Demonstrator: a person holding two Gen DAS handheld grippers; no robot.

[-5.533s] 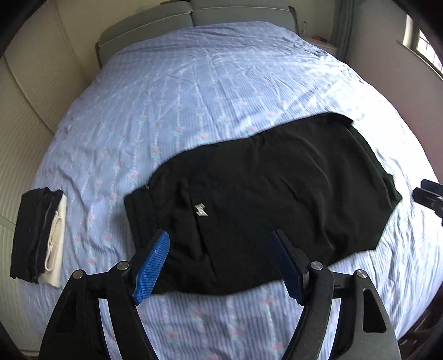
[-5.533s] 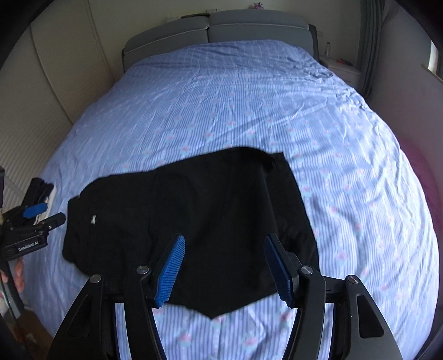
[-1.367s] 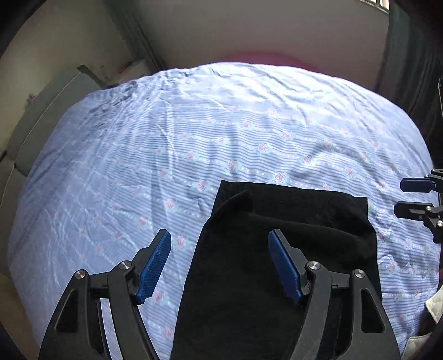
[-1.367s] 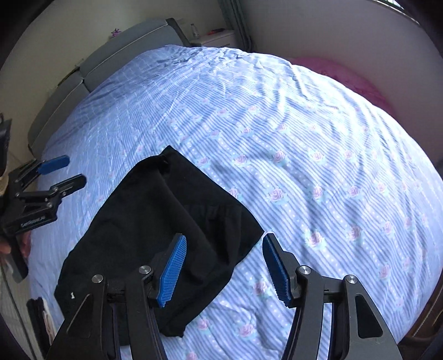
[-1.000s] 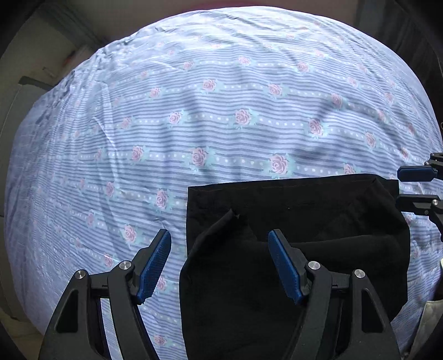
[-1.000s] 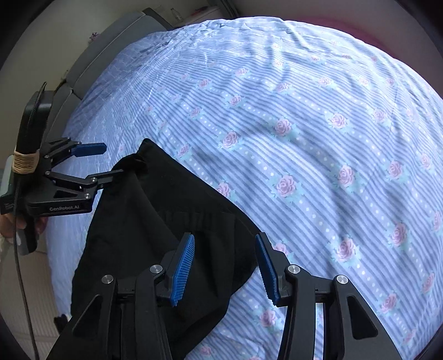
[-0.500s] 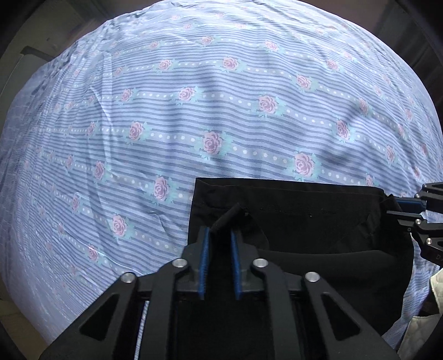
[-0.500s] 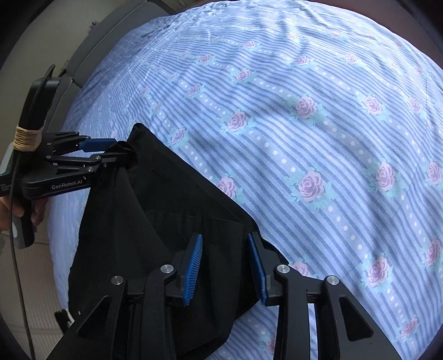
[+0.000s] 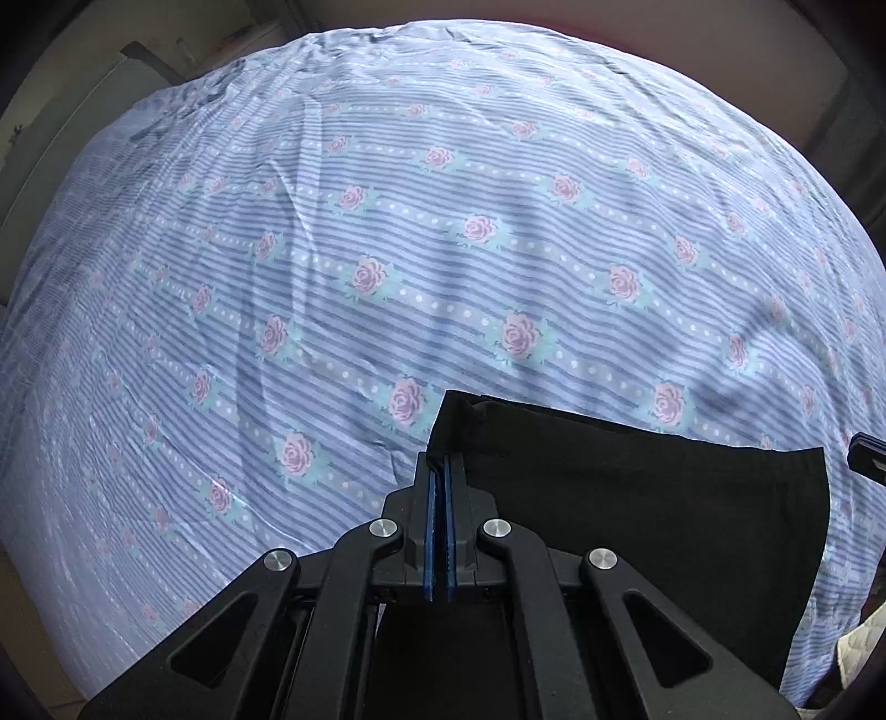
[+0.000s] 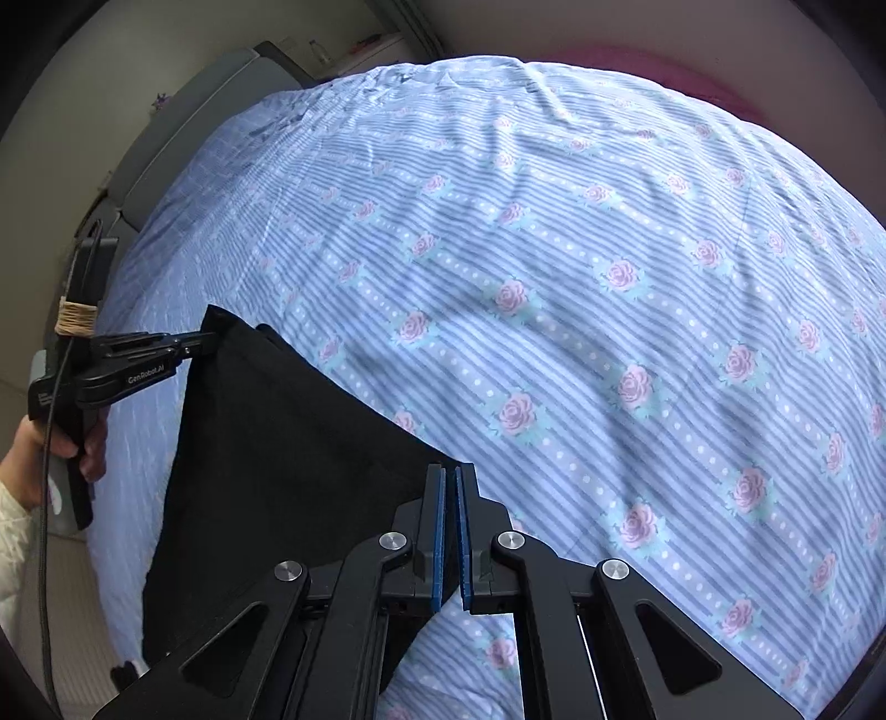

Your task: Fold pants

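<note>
The black pants (image 9: 637,515) hang stretched between my two grippers above the bed. My left gripper (image 9: 441,471) is shut on one top corner of the pants; it also shows in the right wrist view (image 10: 207,343), pinching that corner. My right gripper (image 10: 449,476) is shut on the other top corner of the pants (image 10: 277,459). Its tip shows at the right edge of the left wrist view (image 9: 866,457). The cloth's top edge runs taut between the grippers, and the rest hangs down below them.
The bed with a blue striped rose-pattern sheet (image 9: 443,221) fills both views. A grey headboard (image 10: 183,127) and a bedside stand (image 10: 354,50) lie at the far left. A pink rug (image 10: 664,72) lies beyond the bed.
Both grippers closed on the pants' corners and lifted them. The cloth went from lying on the sheet to hanging taut between the grippers.
</note>
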